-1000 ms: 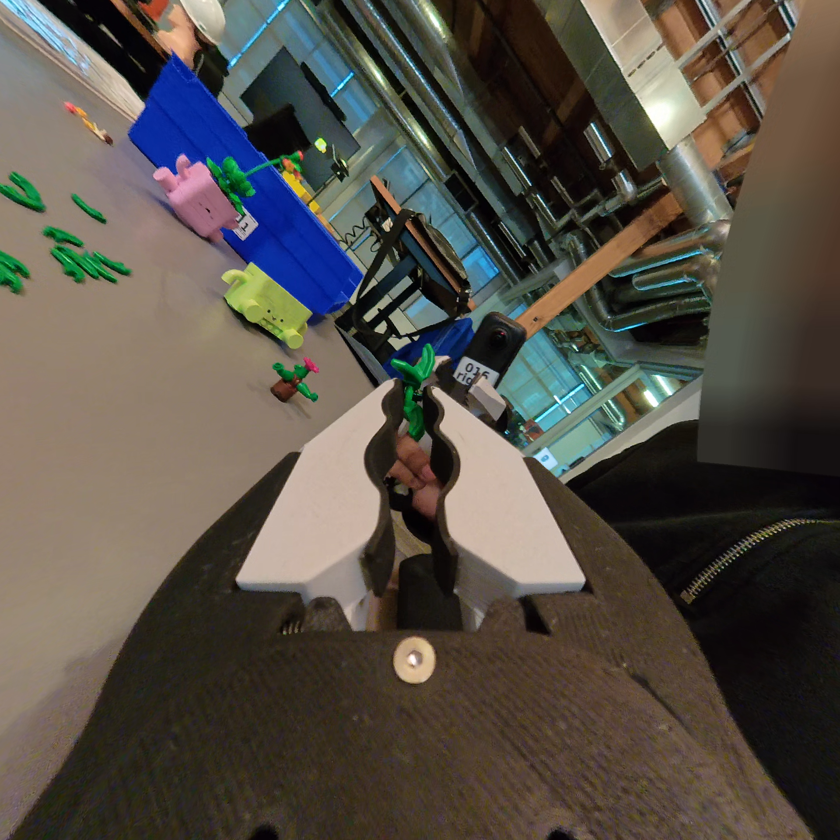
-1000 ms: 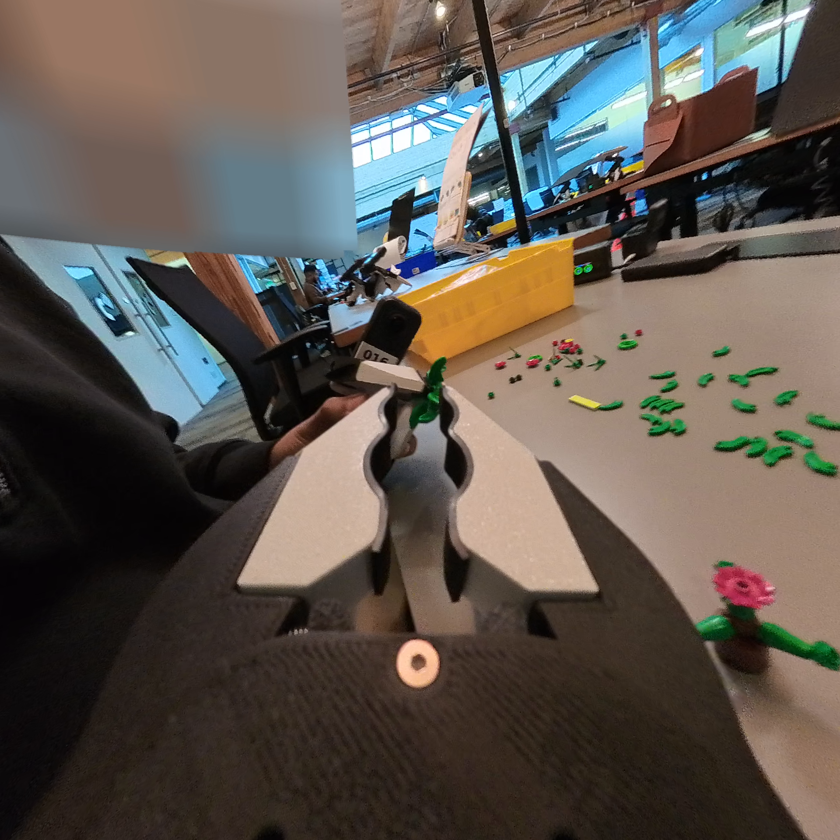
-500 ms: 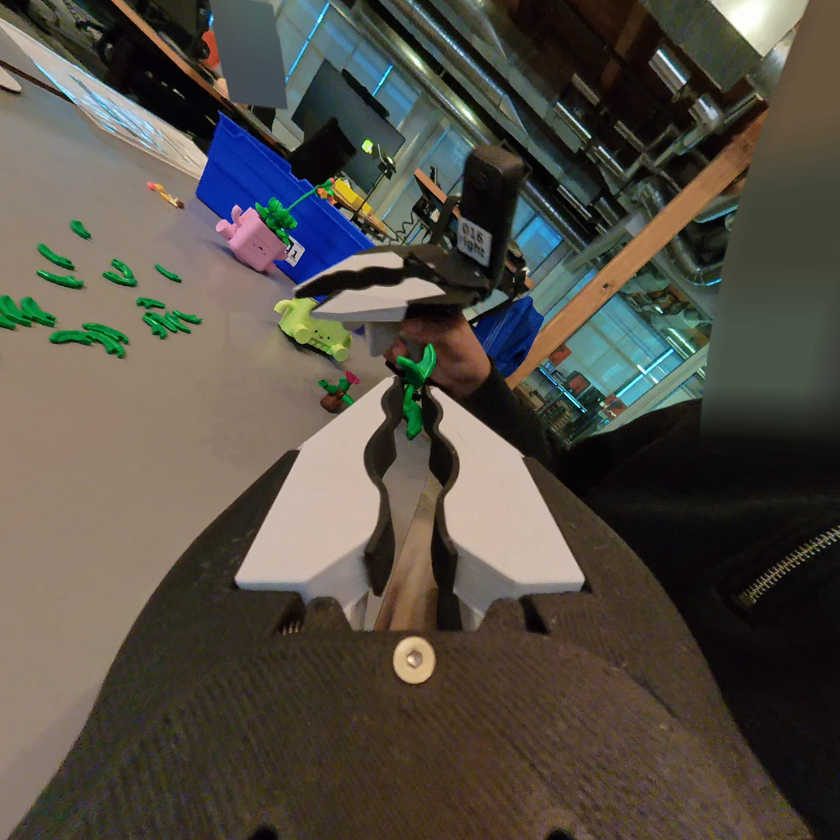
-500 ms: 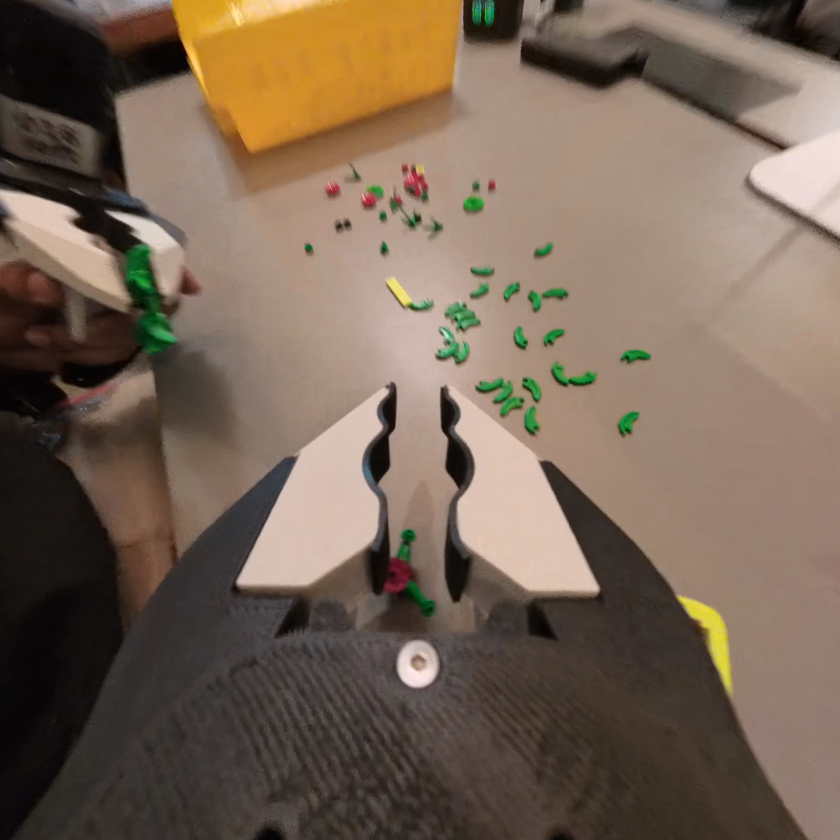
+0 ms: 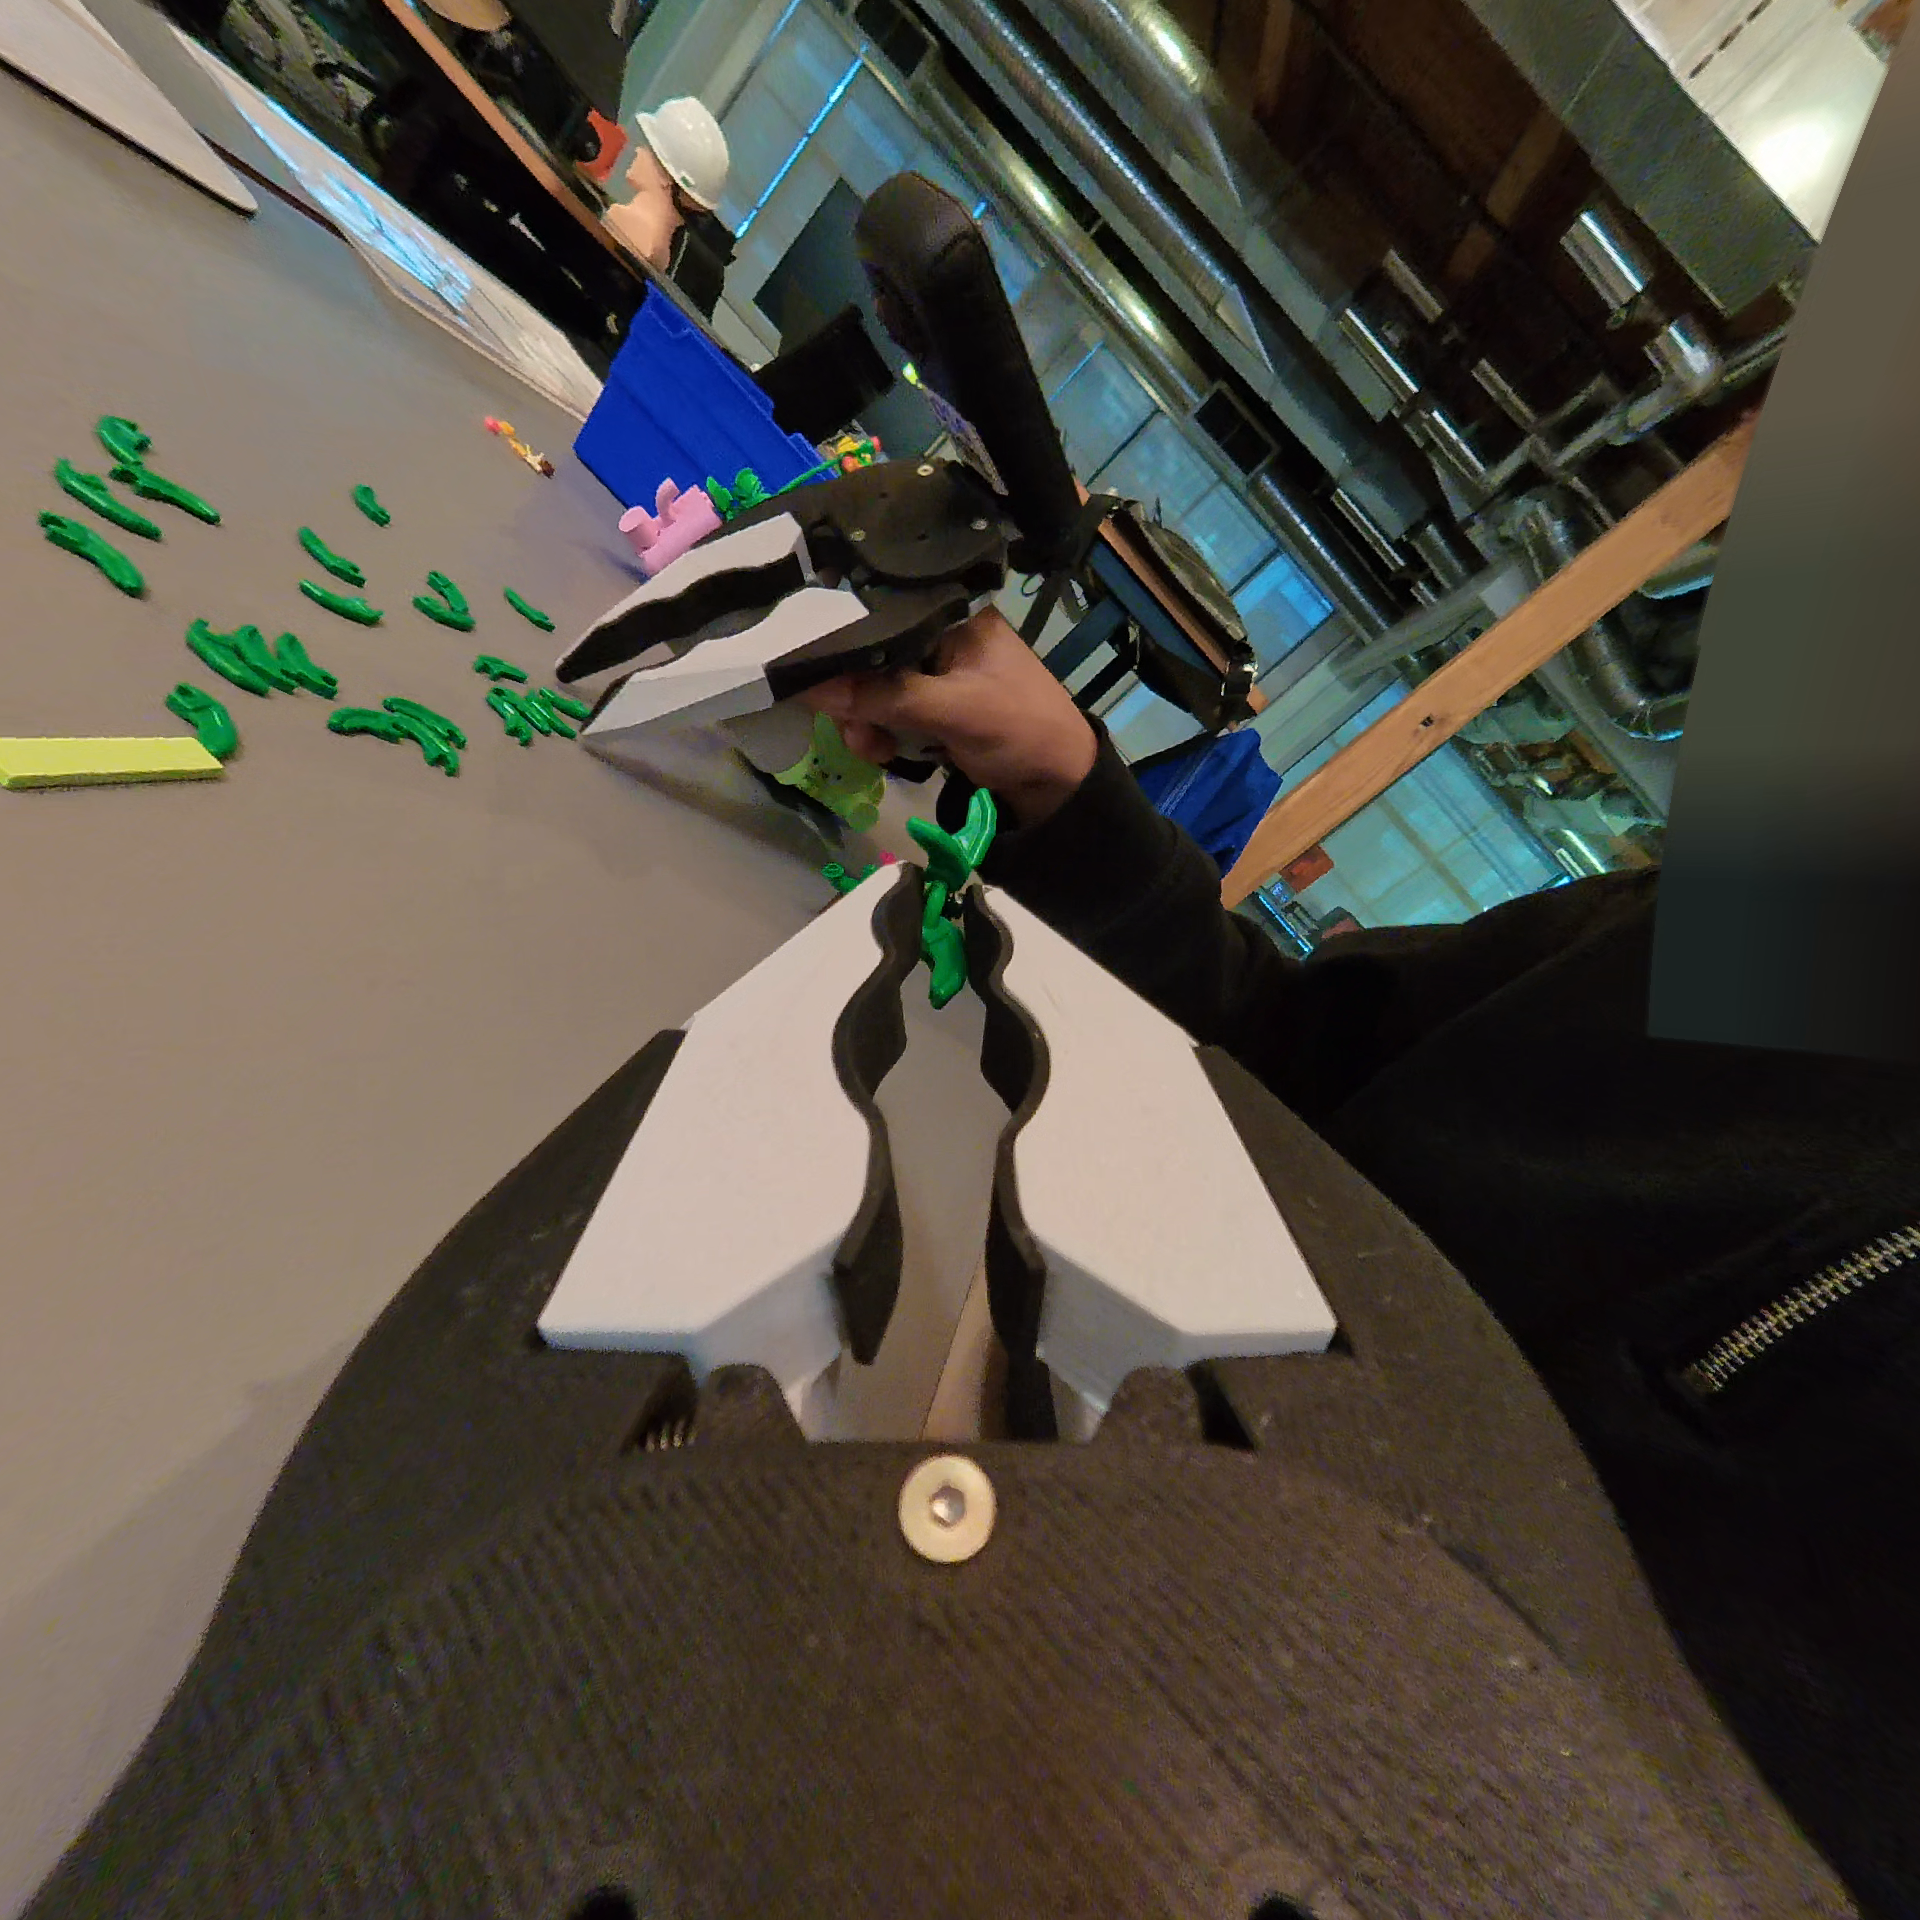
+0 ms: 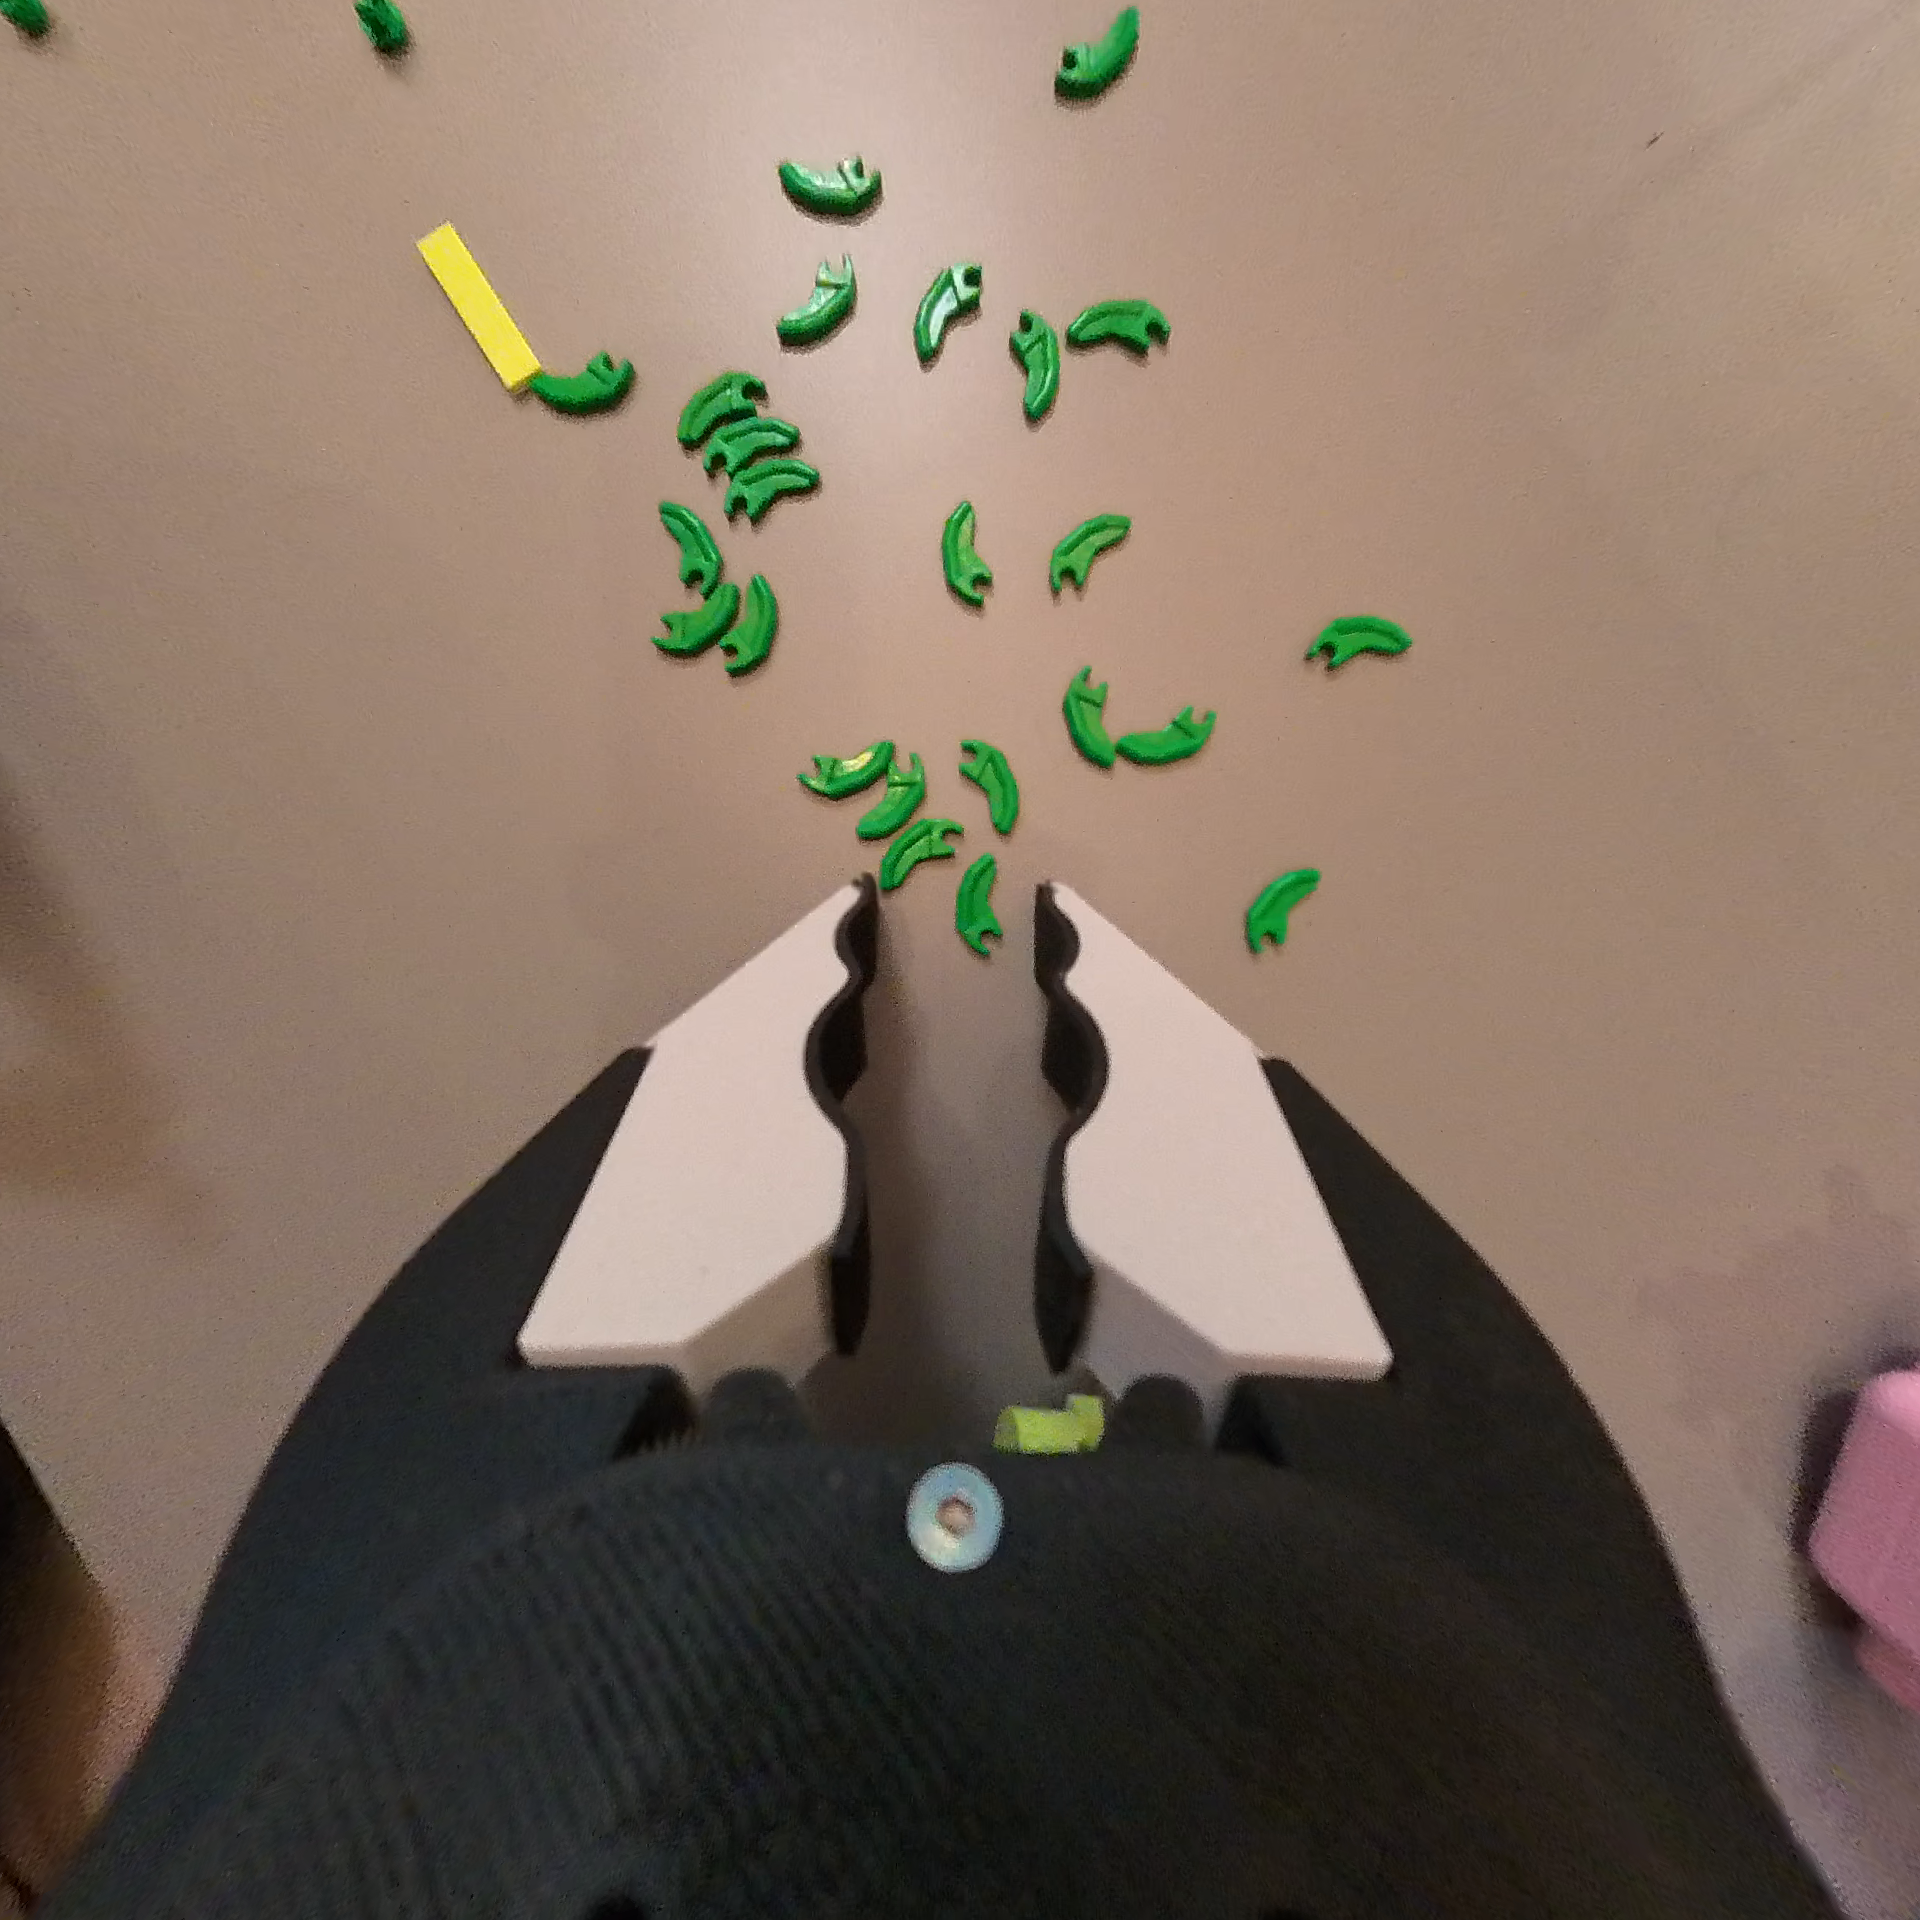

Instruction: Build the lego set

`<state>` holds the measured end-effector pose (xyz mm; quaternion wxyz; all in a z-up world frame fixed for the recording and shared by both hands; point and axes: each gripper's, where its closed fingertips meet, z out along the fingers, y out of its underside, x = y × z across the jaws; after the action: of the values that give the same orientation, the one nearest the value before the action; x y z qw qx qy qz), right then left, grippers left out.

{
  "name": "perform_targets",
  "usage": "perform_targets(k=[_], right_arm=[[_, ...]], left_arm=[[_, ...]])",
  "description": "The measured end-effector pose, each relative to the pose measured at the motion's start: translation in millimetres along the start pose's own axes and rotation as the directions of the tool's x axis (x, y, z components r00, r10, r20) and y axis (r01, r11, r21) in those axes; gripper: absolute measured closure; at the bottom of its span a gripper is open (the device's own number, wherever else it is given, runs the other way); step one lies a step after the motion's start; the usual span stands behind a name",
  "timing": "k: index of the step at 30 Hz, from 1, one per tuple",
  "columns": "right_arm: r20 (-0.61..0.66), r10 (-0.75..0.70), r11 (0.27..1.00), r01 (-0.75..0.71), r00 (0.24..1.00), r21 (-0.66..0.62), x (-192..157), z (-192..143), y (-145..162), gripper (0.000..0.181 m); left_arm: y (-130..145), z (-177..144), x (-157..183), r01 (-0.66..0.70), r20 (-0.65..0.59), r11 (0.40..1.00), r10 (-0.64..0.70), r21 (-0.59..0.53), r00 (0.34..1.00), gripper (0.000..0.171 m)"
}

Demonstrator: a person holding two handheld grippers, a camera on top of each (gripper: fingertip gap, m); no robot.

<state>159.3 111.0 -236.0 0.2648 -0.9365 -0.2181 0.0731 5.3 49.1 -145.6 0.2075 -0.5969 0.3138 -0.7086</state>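
My left gripper (image 5: 933, 902) is shut on a small green leafy stem piece (image 5: 951, 914), held above the grey table (image 5: 312, 987) near its edge. My right gripper (image 6: 956, 894) is open and empty, pointing down over several loose green leaf pieces (image 6: 977, 902) scattered on the table. One leaf lies just between its fingertips. The right gripper also shows in the left wrist view (image 5: 613, 681), held by a hand (image 5: 966, 717) low over the table. A yellow flat tile (image 6: 478, 310) lies at the upper left; it also shows in the left wrist view (image 5: 109, 761).
A lime green block figure (image 5: 831, 774) and a small potted flower (image 5: 852, 873) sit behind the right gripper. A pink block figure (image 5: 665, 530) with green stems and a blue bin (image 5: 686, 431) stand farther back. A pink block (image 6: 1870, 1558) shows at the right edge. The gap from one gripper's tips to the other's is roughly 20 cm. The right tips stand about 12 cm off the yellow flat tile (image 6: 478, 310). The left camera catches it too, in the left wrist view (image 5: 116, 757).
My right gripper has moved away from the left one, tipped down over the loose leaves and opened wider. The left gripper still holds the green stem.
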Motion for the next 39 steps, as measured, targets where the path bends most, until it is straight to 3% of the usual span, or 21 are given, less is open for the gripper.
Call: perform_targets(k=[3, 5, 10, 16, 21, 26, 32, 39], right_arm=[[0.021, -0.015, 1.000, 0.015, 1.000, -0.001, -1, 3, -1, 0.157], [0.017, -0.037, 0.999, 0.037, 0.999, 0.001, -3, 5, -2, 0.177], [0.034, -0.103, 0.995, 0.103, 0.994, -0.005, -30, 0, 2, 0.178], [0.253, -0.179, 0.974, 0.134, 0.951, 0.183, -135, -38, -5, 0.178], [0.253, -0.301, 0.951, 0.270, 0.920, 0.150, -195, -37, 45, 0.178], [0.240, -0.310, 0.950, 0.287, 0.920, 0.126, -205, -40, 74, 0.178], [0.185, -0.309, 0.947, 0.285, 0.933, 0.145, -202, -43, 77, 0.161], [0.097, -0.297, 0.946, 0.279, 0.950, 0.163, -196, -52, 82, 0.167]], left_arm=[[1, 0, 1, -0.006, -0.003, 1.000, 0.006, -0.005, 1.000, 0.166], [0, -1, 1, -0.002, -0.007, 1.000, 0.002, 0.001, 1.000, 0.166], [-3, -3, 1, 0.023, -0.022, 0.999, -0.023, 0.023, 1.000, 0.166], [-1, -2, 1, 0.014, -0.020, 1.000, -0.014, 0.015, 1.000, 0.166], [2, 0, 2, 0.000, -0.015, 1.000, 0.000, -0.004, 1.000, 0.166], [4, 3, 2, -0.004, -0.015, 1.000, 0.004, -0.017, 1.000, 0.166], [4, 4, 0, 0.001, -0.011, 1.000, -0.001, -0.022, 1.000, 0.166], [4, 4, 1, 0.003, -0.015, 1.000, -0.003, -0.020, 1.000, 0.166]])
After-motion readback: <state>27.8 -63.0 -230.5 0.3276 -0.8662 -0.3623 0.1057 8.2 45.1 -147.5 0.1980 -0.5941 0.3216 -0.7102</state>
